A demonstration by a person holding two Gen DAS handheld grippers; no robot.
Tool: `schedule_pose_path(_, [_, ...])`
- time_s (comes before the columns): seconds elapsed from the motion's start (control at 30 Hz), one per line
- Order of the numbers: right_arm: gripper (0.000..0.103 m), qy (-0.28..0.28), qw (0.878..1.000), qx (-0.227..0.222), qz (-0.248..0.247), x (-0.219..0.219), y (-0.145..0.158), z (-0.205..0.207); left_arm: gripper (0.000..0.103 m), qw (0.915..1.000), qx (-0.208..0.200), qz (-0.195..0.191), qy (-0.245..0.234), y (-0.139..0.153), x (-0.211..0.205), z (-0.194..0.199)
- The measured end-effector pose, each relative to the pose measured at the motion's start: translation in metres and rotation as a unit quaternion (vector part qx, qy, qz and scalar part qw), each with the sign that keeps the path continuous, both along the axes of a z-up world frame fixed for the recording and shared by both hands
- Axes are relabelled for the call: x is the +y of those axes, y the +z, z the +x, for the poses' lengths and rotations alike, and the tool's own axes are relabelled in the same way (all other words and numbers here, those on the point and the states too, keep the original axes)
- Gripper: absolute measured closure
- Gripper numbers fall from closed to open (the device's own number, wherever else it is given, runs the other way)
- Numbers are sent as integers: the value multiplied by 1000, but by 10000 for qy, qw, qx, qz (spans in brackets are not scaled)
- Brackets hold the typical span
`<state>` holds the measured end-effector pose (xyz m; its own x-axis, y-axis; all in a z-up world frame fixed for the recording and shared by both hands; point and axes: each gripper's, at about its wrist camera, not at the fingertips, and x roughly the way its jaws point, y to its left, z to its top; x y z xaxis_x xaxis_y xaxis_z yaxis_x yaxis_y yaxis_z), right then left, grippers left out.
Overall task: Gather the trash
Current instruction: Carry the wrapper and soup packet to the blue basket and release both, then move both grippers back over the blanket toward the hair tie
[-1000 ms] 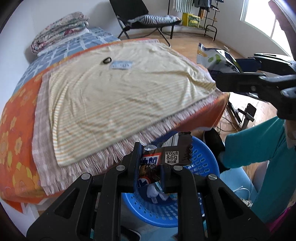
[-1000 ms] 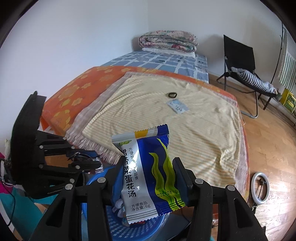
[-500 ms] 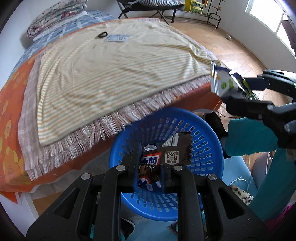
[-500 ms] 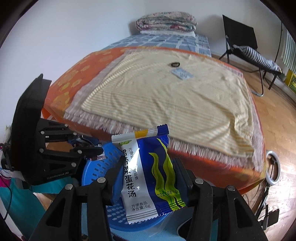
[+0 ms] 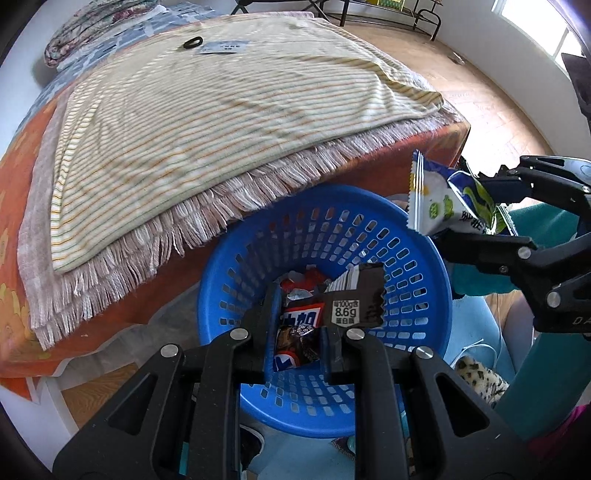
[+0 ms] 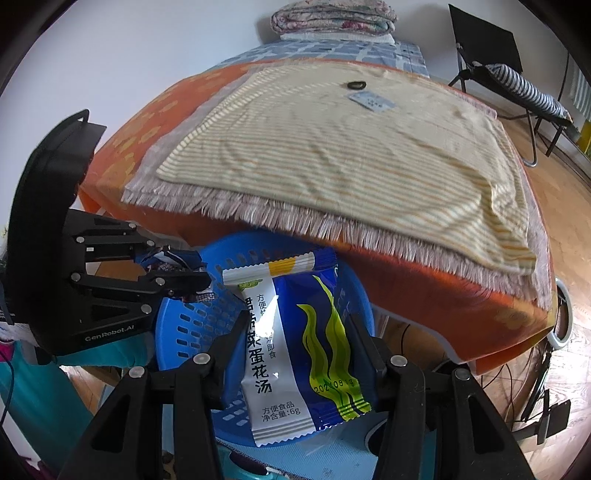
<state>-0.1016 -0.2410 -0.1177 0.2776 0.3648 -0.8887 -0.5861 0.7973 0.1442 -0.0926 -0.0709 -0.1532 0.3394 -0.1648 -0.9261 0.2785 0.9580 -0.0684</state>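
While both hand-held grippers are pointed steeply down over a blue plastic basket point(image 5: 417, 266), a piece of trash is pinched in each. The left gripper point(image 5: 297, 325) is closed narrowly on a dark snack wrapper point(image 5: 354, 302) printed with white figures, which is held above the basket's inside. The right gripper point(image 6: 297, 343) is clamped, jaws about half apart, on a blue-and-white soup packet point(image 6: 295, 347) with green seaweed drawn on it; in the left wrist view that packet is seen near the basket's right rim. More wrappers point(image 5: 299, 284), red and silver, are seen lying at the bottom of the basket. The basket is set on the floor against the near edge of a bed point(image 6: 424, 273), partly under the fringe of a striped yellow blanket point(image 5: 207, 122) spread over an orange sheet. Near the far edge of the blanket a small black ring point(image 5: 192, 43) and a pale blue packet point(image 5: 223, 46) are left lying just beside each other. A folded quilt point(image 6: 332, 16) is stacked at the far end of the bed.
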Motion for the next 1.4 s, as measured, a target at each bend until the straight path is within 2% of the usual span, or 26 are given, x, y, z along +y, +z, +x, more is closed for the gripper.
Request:
schedule_pose_path(0.4, [49, -49, 9999, 155, -25, -2, -9, 1, 83, 10000, 41, 37, 51, -3, 1, 1])
schedule_pose_path(0.6, [48, -33, 9998, 177, -83, -1, -11, 0, 72, 9999, 28, 50, 94, -2, 3, 0])
schedule_pose_path(0.67, [43, -43, 9998, 191, -89, -1, -12, 0, 59, 9999, 12, 60, 136, -2, 5, 0])
schedule_pose_path(0.73, [40, -55, 9998, 192, -100, -2, -13, 0, 53, 9998, -24, 54, 176, -1, 7, -1])
schedule_pose_path(1.03, [29, -128, 9996, 178, -153, -4, -14, 2, 49, 9998, 41, 47, 191, -2, 8, 0])
schedule_pose_path(1.13, [29, -153, 9996, 181, -179, -4, -14, 3, 43, 9998, 45, 58, 190, -2, 7, 0])
schedule_pose_path(1.4, [27, -222, 9994, 224, -167, -6, -13, 8, 42, 9996, 12, 58, 266, 2, 11, 4])
